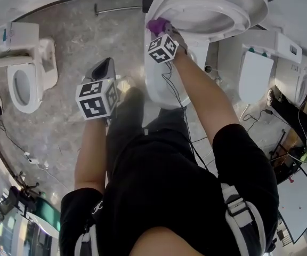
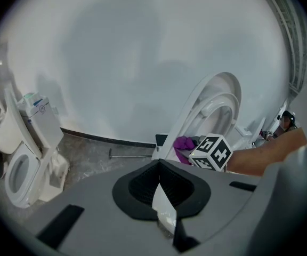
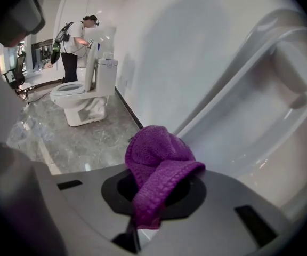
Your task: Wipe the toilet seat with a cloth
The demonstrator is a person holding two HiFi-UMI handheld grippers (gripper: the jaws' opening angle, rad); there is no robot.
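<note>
1. The right tool (image 3: pixel 159 199) clamps the purple cloth (image 3: pixel 156 161) at the rim of the raised toilet seat (image 1: pixel 239 21).
2. The left tool (image 2: pixel 159 188) is closed and empty.
3. Risk: wiping pressure may topple the unsupported seat.

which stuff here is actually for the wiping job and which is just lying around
For the job: purple cloth, raised toilet seat, right gripper holding it.
Just around: second toilet at left, third toilet at right, metal bar on the floor.
</note>
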